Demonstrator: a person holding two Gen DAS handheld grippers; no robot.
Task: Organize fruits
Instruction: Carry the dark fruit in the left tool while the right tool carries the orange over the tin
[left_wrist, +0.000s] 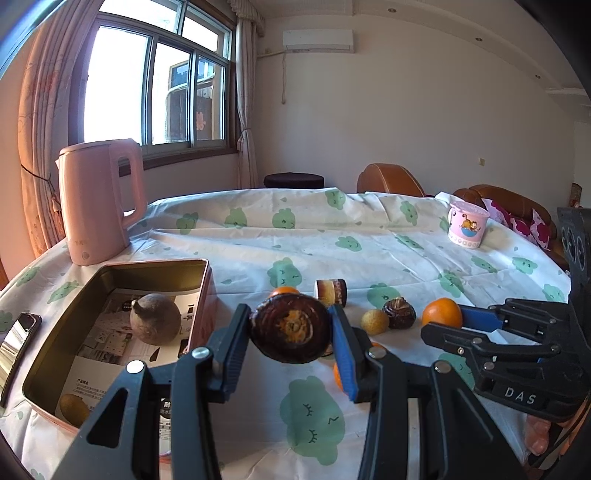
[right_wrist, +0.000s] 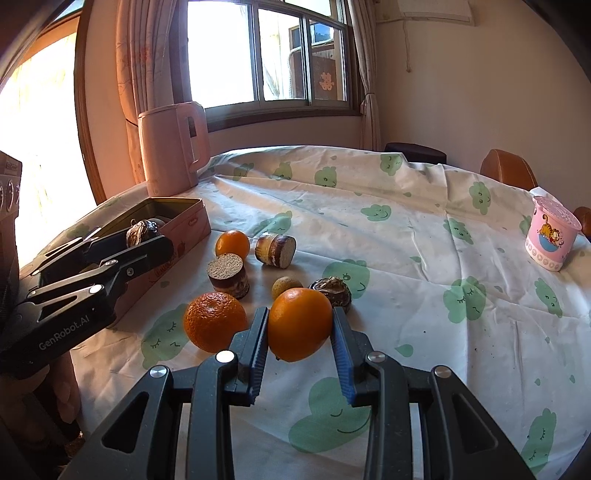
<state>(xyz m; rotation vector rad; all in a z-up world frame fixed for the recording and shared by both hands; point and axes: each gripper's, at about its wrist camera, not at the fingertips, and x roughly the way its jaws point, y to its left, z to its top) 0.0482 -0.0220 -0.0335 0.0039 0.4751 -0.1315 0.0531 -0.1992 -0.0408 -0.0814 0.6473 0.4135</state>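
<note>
3 oranges show in the right view: 1 orange (right_wrist: 299, 325) clamped between the right tongs (right_wrist: 300, 334), a rougher one (right_wrist: 215, 321) just left of it, and a third (right_wrist: 232, 243) by the tin (left_wrist: 207, 269). Also loose on the surface (right_wrist: 406, 266) are 2 cut cane stubs (right_wrist: 228, 275), 1 small yellow fruit (right_wrist: 286, 286) and 1 dark chestnut (right_wrist: 330, 290). The left tongs (left_wrist: 291, 330) grip another dark, round fruit (left_wrist: 290, 330), held beside the open tin, which holds 1 brown fruit (left_wrist: 155, 319) and 1 yellowish one (left_wrist: 74, 408). A cloth with green clouds covers the surface; 1 pink kettle (left_wrist: 99, 199) and 1 cartoon cup (left_wrist: 467, 225) stand on it, before a window (left_wrist: 155, 88) with curtains. Both tongs tilt downward.
</note>
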